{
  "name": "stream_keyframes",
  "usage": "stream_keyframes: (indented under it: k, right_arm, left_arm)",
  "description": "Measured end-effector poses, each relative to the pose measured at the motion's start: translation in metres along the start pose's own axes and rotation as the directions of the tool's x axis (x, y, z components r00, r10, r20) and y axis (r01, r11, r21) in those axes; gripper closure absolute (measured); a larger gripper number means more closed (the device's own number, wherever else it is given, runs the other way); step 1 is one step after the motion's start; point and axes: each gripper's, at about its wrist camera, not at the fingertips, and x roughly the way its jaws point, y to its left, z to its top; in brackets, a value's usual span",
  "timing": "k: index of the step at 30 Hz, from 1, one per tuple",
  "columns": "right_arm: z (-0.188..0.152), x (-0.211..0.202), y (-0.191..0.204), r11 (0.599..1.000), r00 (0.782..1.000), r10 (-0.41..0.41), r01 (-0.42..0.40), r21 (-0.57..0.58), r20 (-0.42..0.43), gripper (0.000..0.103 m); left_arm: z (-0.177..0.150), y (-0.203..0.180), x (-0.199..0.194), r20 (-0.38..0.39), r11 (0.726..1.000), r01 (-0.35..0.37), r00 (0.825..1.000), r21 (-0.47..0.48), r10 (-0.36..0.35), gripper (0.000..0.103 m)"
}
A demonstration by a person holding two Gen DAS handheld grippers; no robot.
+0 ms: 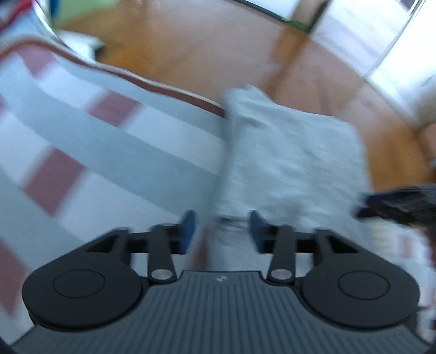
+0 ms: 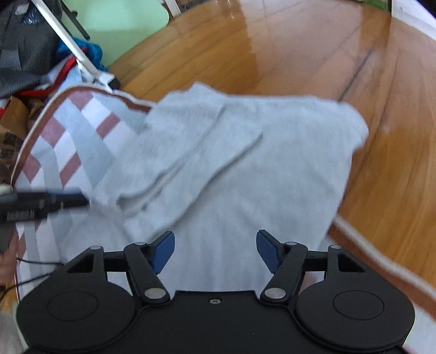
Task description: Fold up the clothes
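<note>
Soft matt grey cloth garment [image 2: 239, 152] on a woven striped mat [image 2: 70, 141]; glossy wooden floor [image 2: 299, 49].

Around my checked mat [image 2: 68, 141], grey, white and brick-red squares with a brown bound edge:
- Polished wood floor [image 2: 299, 54], beyond the mat's far edge and to its right.
- White metal stand leg [image 2: 81, 60], at the mat's far corner.
- Heap of dark, blue and red fabrics [image 2: 32, 54], left of that leg.
- Pale green panel [image 2: 120, 24], behind the leg.
</note>
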Motion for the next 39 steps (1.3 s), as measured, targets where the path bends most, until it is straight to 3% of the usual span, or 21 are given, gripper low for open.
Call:
stream_keyframes:
  k: [2, 4, 8, 11, 13, 14, 19, 21, 22, 24, 25, 27, 30, 31, 33, 34, 35, 36, 38, 39]
  right_arm:
    - [-0.009, -0.005, 0.003, 1.000, 1.000, -0.019, 0.020, 0.010, -0.013, 0.031]
    - [-0.018, -0.010, 0.006, 0.999, 0.999, -0.038, 0.038, 0.020, -0.026, 0.031]
    - [-0.040, -0.025, 0.002, 0.993, 1.000, -0.002, 0.004, 0.115, -0.021, 0.031]
    - [-0.068, -0.018, 0.003, 0.987, 0.998, -0.019, 0.028, 0.160, -0.058, 0.031]
    - [-0.090, -0.011, 0.007, 0.984, 0.995, -0.043, 0.057, 0.167, -0.086, 0.031]
    - [-0.102, -0.012, 0.013, 0.986, 0.995, -0.073, 0.081, 0.146, -0.061, 0.031]
    - [-0.138, -0.019, 0.043, 0.986, 0.985, -0.165, 0.165, 0.006, -0.052, 0.032]
    - [-0.148, -0.025, 0.046, 0.984, 0.983, -0.176, 0.176, 0.009, -0.052, 0.032]
    - [-0.152, -0.029, 0.045, 0.986, 0.986, -0.163, 0.164, 0.030, -0.036, 0.032]
    - [-0.162, -0.040, 0.034, 0.989, 0.998, -0.060, 0.056, 0.138, 0.024, 0.032]
    - [-0.166, -0.040, 0.026, 0.974, 0.999, 0.010, -0.022, 0.227, 0.052, 0.032]
    - [-0.174, -0.039, 0.009, 0.902, 0.982, 0.141, -0.178, 0.393, 0.123, 0.032]
    - [-0.183, -0.021, -0.017, 0.708, 0.955, 0.234, -0.295, 0.642, 0.180, 0.028]
    - [-0.180, -0.017, -0.021, 0.674, 0.950, 0.243, -0.311, 0.671, 0.196, 0.027]
    - [-0.175, -0.010, -0.028, 0.602, 0.939, 0.259, -0.341, 0.722, 0.228, 0.026]
    - [-0.170, -0.007, -0.025, 0.606, 0.937, 0.262, -0.345, 0.717, 0.230, 0.027]
    - [-0.166, -0.004, -0.022, 0.611, 0.936, 0.264, -0.349, 0.711, 0.233, 0.034]
    - [-0.162, -0.001, -0.020, 0.616, 0.935, 0.267, -0.352, 0.705, 0.234, 0.052]
    - [-0.152, 0.005, -0.013, 0.660, 0.941, 0.268, -0.336, 0.672, 0.208, 0.067]
    - [-0.150, 0.002, -0.011, 0.678, 0.941, 0.262, -0.339, 0.652, 0.216, 0.084]
  left_arm:
    - [-0.001, -0.002, -0.001, -0.007, 0.998, -0.039, 0.999, 0.042, 0.039, 0.053]
    - [-0.003, 0.003, 0.000, -0.039, 1.000, -0.010, 0.999, 0.017, 0.010, 0.053]
    - [-0.007, 0.002, 0.004, -0.112, 0.999, 0.046, 0.993, 0.019, -0.043, 0.051]
    - [-0.017, -0.005, 0.016, -0.207, 0.995, 0.064, 0.977, 0.077, -0.047, 0.038]
    - [-0.026, -0.007, 0.009, -0.219, 0.990, 0.071, 0.975, 0.125, -0.043, 0.035]
    - [-0.028, -0.006, 0.004, -0.221, 0.990, 0.061, 0.975, 0.127, -0.032, 0.035]
    - [-0.046, 0.012, -0.015, -0.214, 0.999, 0.021, 0.977, 0.024, -0.015, 0.035]
    - [-0.050, 0.014, -0.019, -0.204, 0.999, 0.052, 0.977, -0.016, -0.054, 0.035]
    - [-0.052, 0.015, -0.022, -0.199, 0.997, 0.067, 0.977, -0.037, -0.073, 0.035]
    - [-0.056, 0.016, -0.027, -0.185, 0.990, 0.111, 0.975, -0.082, -0.124, 0.035]
    - [-0.057, 0.016, -0.029, -0.175, 0.981, 0.155, 0.969, -0.114, -0.174, 0.035]
    - [-0.060, 0.017, -0.025, -0.168, 0.956, 0.232, 0.950, -0.180, -0.262, 0.035]
    - [-0.064, 0.024, -0.011, -0.124, 0.910, 0.283, 0.935, -0.304, -0.332, 0.027]
    - [-0.064, 0.027, -0.011, -0.095, 0.892, 0.299, 0.932, -0.339, -0.348, 0.031]
    - [-0.066, 0.033, -0.011, -0.076, 0.860, 0.332, 0.918, -0.388, -0.389, 0.054]
    - [-0.066, 0.034, -0.012, -0.065, 0.856, 0.346, 0.915, -0.385, -0.399, 0.078]
    - [-0.064, 0.034, -0.013, -0.060, 0.860, 0.352, 0.914, -0.370, -0.401, 0.087]
    - [-0.063, 0.034, -0.014, -0.054, 0.863, 0.356, 0.915, -0.358, -0.400, 0.088]
    - [-0.060, 0.034, -0.016, -0.029, 0.855, 0.376, 0.911, -0.358, -0.412, 0.092]
    - [-0.058, 0.034, -0.018, -0.015, 0.850, 0.385, 0.908, -0.360, -0.418, 0.092]
